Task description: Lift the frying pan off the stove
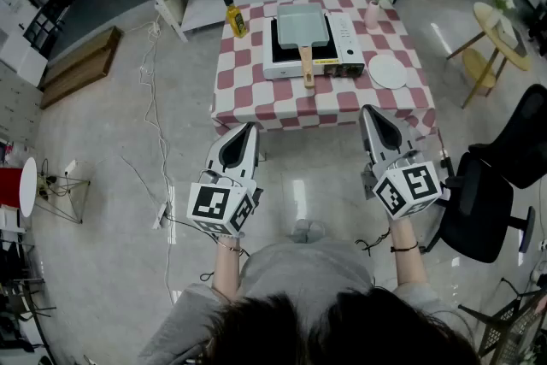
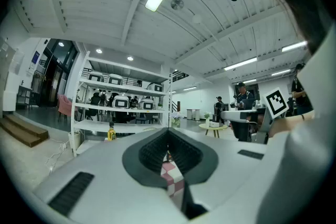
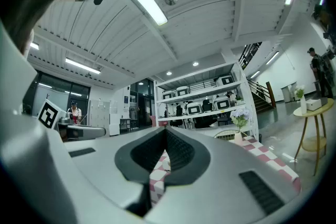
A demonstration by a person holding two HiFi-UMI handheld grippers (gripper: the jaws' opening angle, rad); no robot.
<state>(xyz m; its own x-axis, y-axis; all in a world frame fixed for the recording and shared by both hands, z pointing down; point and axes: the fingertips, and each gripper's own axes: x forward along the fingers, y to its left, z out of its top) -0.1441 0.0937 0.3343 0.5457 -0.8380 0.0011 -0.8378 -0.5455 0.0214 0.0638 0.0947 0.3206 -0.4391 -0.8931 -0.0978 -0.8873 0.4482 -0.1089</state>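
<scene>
On the stove (image 1: 345, 40): frying pan (image 1: 303, 24) | left gripper (image 1: 249, 129) clenched, empty | right gripper (image 1: 367, 110) clenched, empty

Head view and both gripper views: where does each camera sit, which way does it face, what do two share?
Head view: on the person's head, steeply down at checked table, frying pan, own forearms.
Left gripper view: on left hand-held gripper, level toward the shelving; its shut jaws show.
Right gripper view: on right hand-held gripper, toward the shelving; shut jaws show.
Both gripper views share the shelving.
</scene>
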